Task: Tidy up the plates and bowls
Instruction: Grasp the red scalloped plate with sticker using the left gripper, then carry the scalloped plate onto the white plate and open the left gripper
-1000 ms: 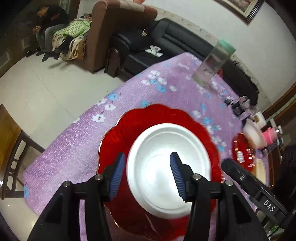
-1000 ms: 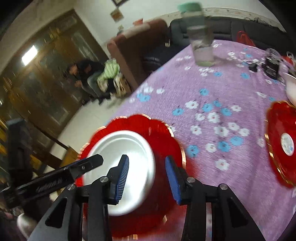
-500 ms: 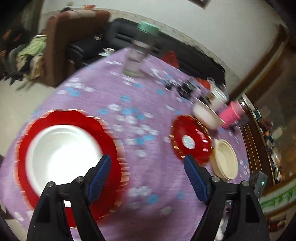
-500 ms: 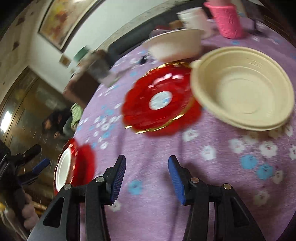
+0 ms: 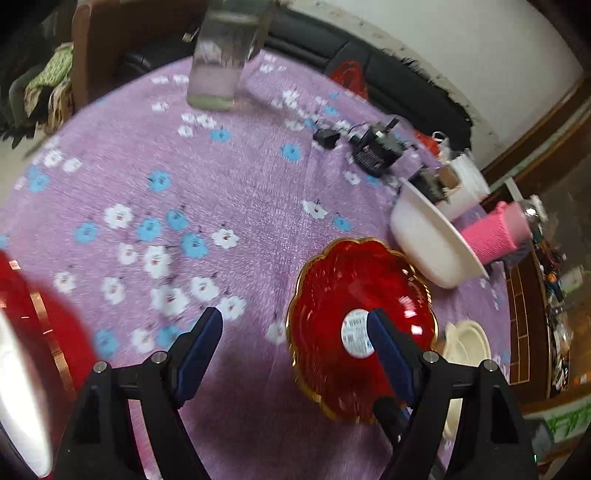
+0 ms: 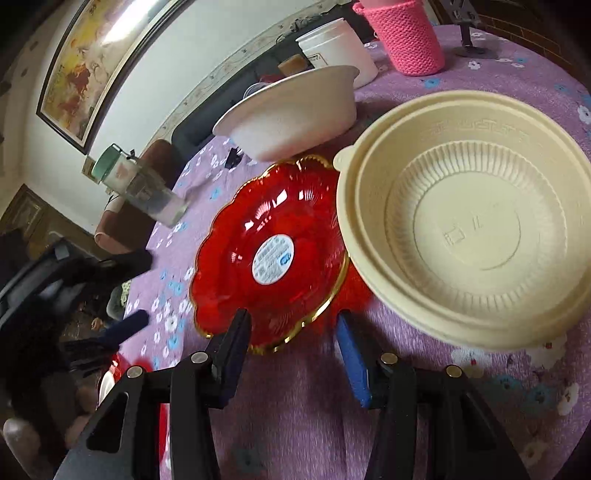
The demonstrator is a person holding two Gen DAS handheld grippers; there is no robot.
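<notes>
Plates and bowls sit on a round table under a purple flowered cloth [image 5: 240, 192]. Largest in the right wrist view is the cream plastic bowl [image 6: 476, 229], ribbed inside, with a moulded key-pattern band along its rim and a faint square stamp in its floor that cannot be read; its edge overlaps the rim of the red scalloped plate [image 6: 269, 254] beside it. That gold-edged plate carries a round white and blue sticker [image 6: 272, 260] at its centre, its print too small to read. Behind the plate stands a white bowl [image 6: 295, 110], tilted against a white tub [image 6: 340, 48], with a pink knitted holder [image 6: 406, 33] next to it. At the left edge of the left wrist view, another red plate [image 5: 59, 332] holding a white dish [image 5: 18, 398] shows blurred. Farther back are a clear water bottle [image 5: 221, 62] and black power adapters [image 5: 373, 151].

The left gripper [image 5: 295, 345] has its jaws wide apart and empty, one blue pad over the red plate's sticker. The right gripper [image 6: 291, 341] is moderately open, gripping nothing, its pads either side of the plate's near rim.
</notes>
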